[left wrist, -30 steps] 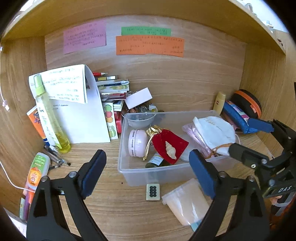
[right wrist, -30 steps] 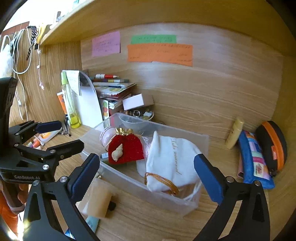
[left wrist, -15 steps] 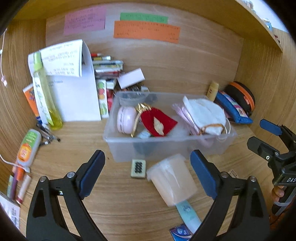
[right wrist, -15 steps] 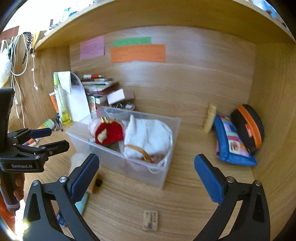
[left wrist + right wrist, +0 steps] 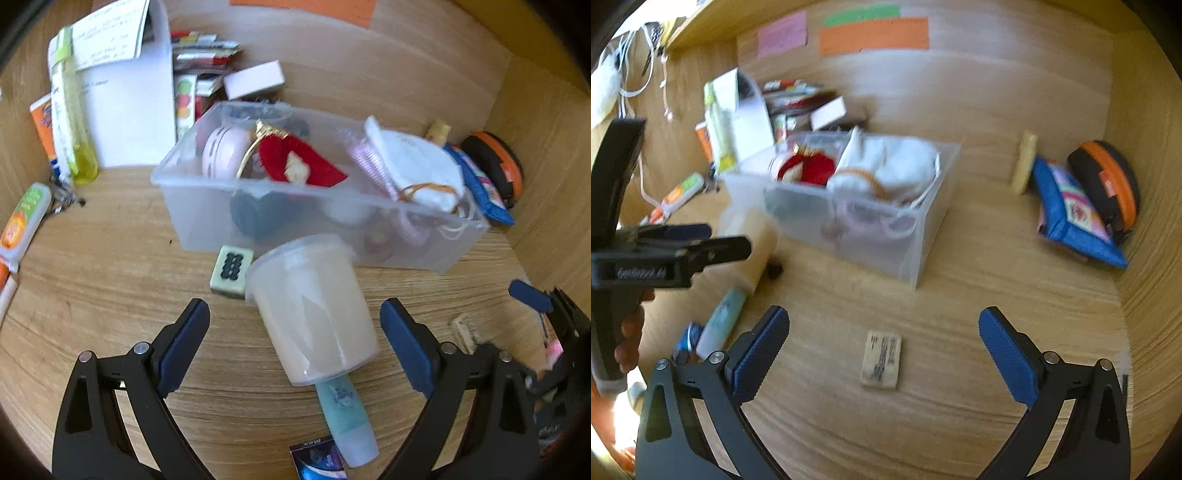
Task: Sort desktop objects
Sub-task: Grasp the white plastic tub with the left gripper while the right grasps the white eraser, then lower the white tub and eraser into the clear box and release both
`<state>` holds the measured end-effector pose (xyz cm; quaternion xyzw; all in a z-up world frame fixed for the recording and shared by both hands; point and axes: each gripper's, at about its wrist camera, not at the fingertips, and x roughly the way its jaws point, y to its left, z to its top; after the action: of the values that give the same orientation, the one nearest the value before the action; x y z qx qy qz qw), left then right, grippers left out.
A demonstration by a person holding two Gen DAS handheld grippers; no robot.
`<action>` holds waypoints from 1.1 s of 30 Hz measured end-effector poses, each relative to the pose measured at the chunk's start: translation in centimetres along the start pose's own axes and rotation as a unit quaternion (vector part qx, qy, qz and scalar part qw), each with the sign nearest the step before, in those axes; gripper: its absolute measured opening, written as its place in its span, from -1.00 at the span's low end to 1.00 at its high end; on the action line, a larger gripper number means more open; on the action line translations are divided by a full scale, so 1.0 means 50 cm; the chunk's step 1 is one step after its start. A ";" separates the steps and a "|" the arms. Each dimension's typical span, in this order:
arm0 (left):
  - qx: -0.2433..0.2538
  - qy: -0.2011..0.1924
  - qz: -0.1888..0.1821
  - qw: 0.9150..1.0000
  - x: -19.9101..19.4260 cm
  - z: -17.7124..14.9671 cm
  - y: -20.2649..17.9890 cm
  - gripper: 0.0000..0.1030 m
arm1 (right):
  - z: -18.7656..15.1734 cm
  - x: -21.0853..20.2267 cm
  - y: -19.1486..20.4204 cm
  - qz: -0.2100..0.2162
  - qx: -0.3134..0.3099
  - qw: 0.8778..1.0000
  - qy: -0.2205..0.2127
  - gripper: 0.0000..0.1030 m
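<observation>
A clear plastic bin (image 5: 207,229) (image 5: 923,236) on the wooden desk holds a red pouch (image 5: 299,162) (image 5: 809,170), a white drawstring bag (image 5: 413,162) (image 5: 894,166) and a pink round case (image 5: 221,151). A frosted cup (image 5: 314,306) (image 5: 750,240) lies on its side in front of the bin. My left gripper (image 5: 295,332) is open, its jaws on either side of the cup's base, not touching. My right gripper (image 5: 882,347) is open above a beige eraser (image 5: 881,358), empty.
A mahjong tile (image 5: 231,270) lies beside the cup. A pale blue tube (image 5: 345,413) (image 5: 720,321) and a dark packet (image 5: 317,461) lie near the front. A blue pouch (image 5: 1067,214), an orange-black case (image 5: 1108,184), a yellow bottle (image 5: 70,114) and stacked books (image 5: 199,59) line the back.
Both grippers have drawn back and tilted down. The cup now lies between my left jaws. The eraser has come between my right jaws. Both stay open.
</observation>
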<state>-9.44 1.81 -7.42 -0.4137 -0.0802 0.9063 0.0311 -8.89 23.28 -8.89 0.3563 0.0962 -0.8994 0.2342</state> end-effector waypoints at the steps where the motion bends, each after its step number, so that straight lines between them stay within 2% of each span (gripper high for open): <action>1: -0.007 0.000 0.006 1.000 0.006 -0.003 0.000 0.83 | -0.003 0.006 0.000 0.005 -0.006 1.000 0.009 0.95; 3: -0.017 0.004 0.009 1.000 0.014 -0.004 0.001 0.83 | -0.010 0.014 0.001 0.014 -0.018 0.999 0.022 0.94; 6: -0.030 0.007 0.027 0.999 0.027 -0.004 -0.005 0.83 | -0.019 0.025 0.005 0.020 -0.043 0.998 0.040 0.77; 8: -0.036 0.013 0.029 0.999 0.037 -0.002 -0.008 0.83 | -0.023 0.033 0.005 0.026 -0.048 0.997 0.049 0.46; 10: -0.030 0.019 0.032 0.999 0.048 -0.001 -0.016 0.81 | -0.028 0.043 0.002 0.034 -0.048 0.996 0.063 0.30; 11: -0.026 0.020 0.032 0.999 0.051 -0.002 -0.021 0.77 | -0.030 0.046 -0.001 0.035 -0.046 0.996 0.067 0.23; 13: -0.020 0.028 0.021 0.999 0.059 -0.002 -0.026 0.56 | -0.033 0.050 -0.007 0.043 -0.042 0.996 0.073 -0.01; 14: -0.017 0.025 0.021 0.999 0.060 -0.001 -0.029 0.54 | -0.032 0.052 -0.008 0.044 -0.042 0.995 0.075 -0.09; 16: -0.018 0.025 0.009 0.999 0.061 0.000 -0.029 0.43 | -0.033 0.053 -0.006 0.040 -0.046 0.995 0.074 -0.10; 18: -0.013 0.023 0.012 1.000 0.062 -0.001 -0.032 0.37 | -0.034 0.054 -0.005 0.040 -0.048 0.995 0.073 -0.10; 20: -0.011 0.021 0.010 1.000 0.061 -0.003 -0.033 0.29 | -0.036 0.053 -0.003 0.042 -0.049 0.995 0.070 -0.27; 21: -0.007 0.020 0.006 1.000 0.059 -0.005 -0.034 0.12 | -0.036 0.052 -0.003 0.043 -0.049 0.995 0.069 -0.33; 23: -0.002 0.018 0.006 1.000 0.059 -0.006 -0.038 0.10 | -0.036 0.052 -0.004 0.040 -0.048 0.996 0.068 -0.54; 28: -0.002 0.016 -0.017 1.000 0.051 -0.008 -0.039 0.10 | -0.034 0.050 -0.015 0.045 -0.032 0.996 0.065 -0.58; 33: 0.007 0.001 -0.021 1.000 0.036 -0.011 -0.044 0.10 | -0.028 0.031 -0.020 0.061 -0.015 0.997 0.052 -0.58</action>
<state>-10.22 4.26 -8.74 -0.4128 -0.0824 0.9055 0.0531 -9.53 24.10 -10.95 0.4045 0.1001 -0.8620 0.2887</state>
